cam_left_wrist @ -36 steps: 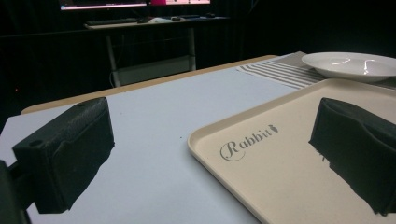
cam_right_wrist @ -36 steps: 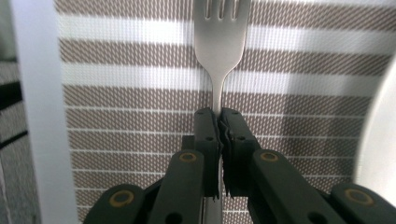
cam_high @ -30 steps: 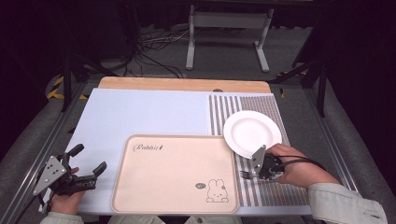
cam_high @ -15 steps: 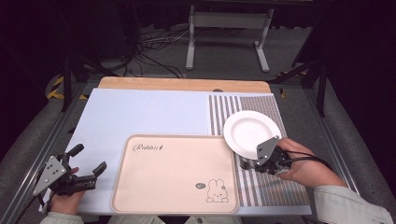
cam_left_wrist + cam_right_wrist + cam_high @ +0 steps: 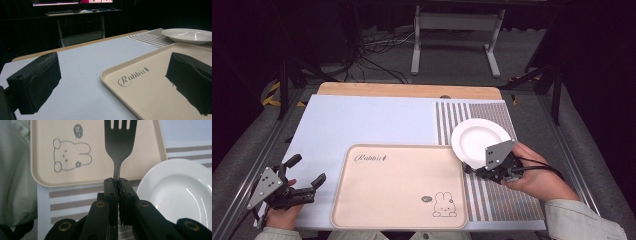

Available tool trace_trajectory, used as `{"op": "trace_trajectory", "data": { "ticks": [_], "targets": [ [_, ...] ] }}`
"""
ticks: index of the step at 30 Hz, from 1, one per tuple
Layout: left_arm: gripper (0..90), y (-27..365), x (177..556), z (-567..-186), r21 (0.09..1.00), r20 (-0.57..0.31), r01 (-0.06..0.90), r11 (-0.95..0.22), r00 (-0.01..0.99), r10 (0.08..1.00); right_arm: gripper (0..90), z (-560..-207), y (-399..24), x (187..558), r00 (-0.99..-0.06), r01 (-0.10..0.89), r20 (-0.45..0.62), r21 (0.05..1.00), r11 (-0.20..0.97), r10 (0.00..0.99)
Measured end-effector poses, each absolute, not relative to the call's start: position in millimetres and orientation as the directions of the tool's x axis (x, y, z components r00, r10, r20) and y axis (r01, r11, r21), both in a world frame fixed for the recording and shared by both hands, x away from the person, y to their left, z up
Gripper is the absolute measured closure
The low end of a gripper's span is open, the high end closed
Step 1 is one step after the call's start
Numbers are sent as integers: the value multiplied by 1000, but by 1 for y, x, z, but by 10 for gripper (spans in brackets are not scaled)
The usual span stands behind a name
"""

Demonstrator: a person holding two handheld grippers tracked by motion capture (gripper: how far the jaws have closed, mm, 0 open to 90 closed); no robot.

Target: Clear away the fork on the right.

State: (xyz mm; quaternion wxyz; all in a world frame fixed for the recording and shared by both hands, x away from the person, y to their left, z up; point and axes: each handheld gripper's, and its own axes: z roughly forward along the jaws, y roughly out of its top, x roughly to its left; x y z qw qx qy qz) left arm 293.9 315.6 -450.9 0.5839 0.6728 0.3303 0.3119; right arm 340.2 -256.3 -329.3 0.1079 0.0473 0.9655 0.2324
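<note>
At the left of the bench (image 5: 362, 120), the left gripper (image 5: 306, 188) rests low on a smooth pale blue mat (image 5: 372, 122), its two blocky black jaws wide apart with nothing between them. Next comes a flat cream tray (image 5: 397, 185) with rounded corners, a curly word and a little drawn rabbit (image 5: 443, 204). Right of it lies a striped cloth mat (image 5: 499, 200). On it sits a round, shiny white plate (image 5: 479, 140). Just beside the plate, the right gripper (image 5: 118, 185) has its jaws squeezed tight on the thin neck of a dark metal fork (image 5: 120, 145), prongs over the tray's edge.
</note>
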Motion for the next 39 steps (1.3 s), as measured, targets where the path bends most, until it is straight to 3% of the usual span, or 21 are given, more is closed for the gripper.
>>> {"op": "trace_trajectory", "data": {
  "ticks": [15, 20, 30, 39],
  "targets": [
    [3, 317, 293, -451, 992, 31, 79, -95, 586, 810, 868, -316, -219, 343, -969, 70, -162, 546, 835, 188],
    [3, 317, 293, -451, 992, 30, 79, -94, 586, 810, 869, -314, -205, 338, -951, 199, -76, 587, 785, 299],
    [3, 317, 294, -451, 993, 30, 79, -93, 586, 810, 869, -317, -187, 333, -909, 298, -66, 587, 753, 412],
    [2, 317, 294, -451, 993, 27, 80, -91, 586, 810, 869, -321, -174, 330, -819, 496, 69, 586, 641, 570]
  ]
}}
